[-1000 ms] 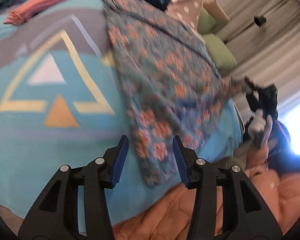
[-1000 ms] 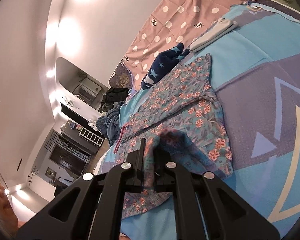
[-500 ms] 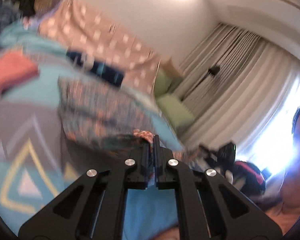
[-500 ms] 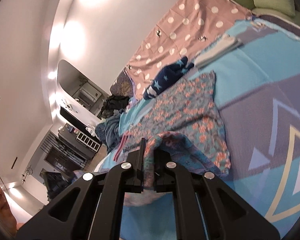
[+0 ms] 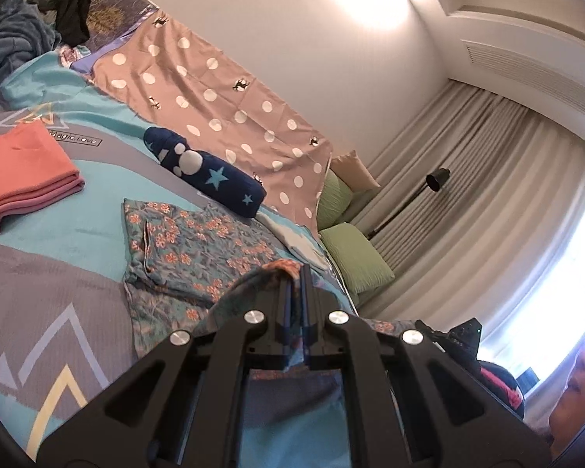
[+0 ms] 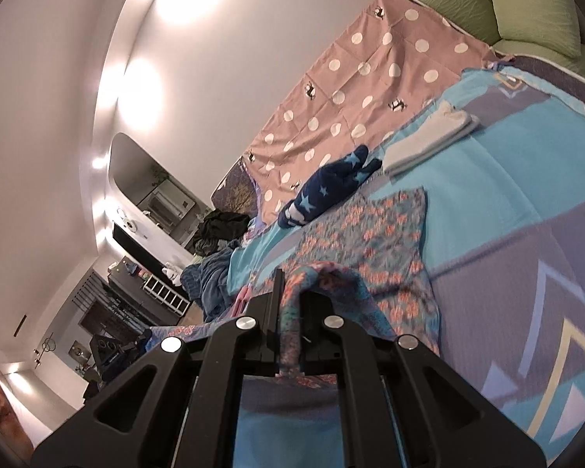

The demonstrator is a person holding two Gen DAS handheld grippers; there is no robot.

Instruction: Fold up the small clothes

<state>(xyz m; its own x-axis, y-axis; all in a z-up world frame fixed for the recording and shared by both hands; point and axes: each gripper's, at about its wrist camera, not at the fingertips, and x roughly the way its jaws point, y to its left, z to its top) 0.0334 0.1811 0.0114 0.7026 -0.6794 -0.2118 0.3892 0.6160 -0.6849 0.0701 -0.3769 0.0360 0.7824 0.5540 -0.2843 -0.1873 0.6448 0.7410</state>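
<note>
So, floral garment (image 5: 199, 249): teal cloth w/ orange-pink flowers, thin, rumpled, lying on the bed cover (image 5: 58, 234) w/ its near edge lifted off it. Left gripper (image 5: 296, 273) is clenched on a bunched fold of that edge; jaws have just been closing, cloth pinched between them. Right gripper (image 6: 290, 277) likewise clamped on another part of the near edge, fabric draping over its right finger. In the left view, navy star roll (image 5: 210, 175) at 12 o'clock of the garment, just beside it; folded coral stack (image 5: 23, 171) at 10 o'clock, apart; green pillows (image 5: 355, 257) at 3 o'clock.
</note>
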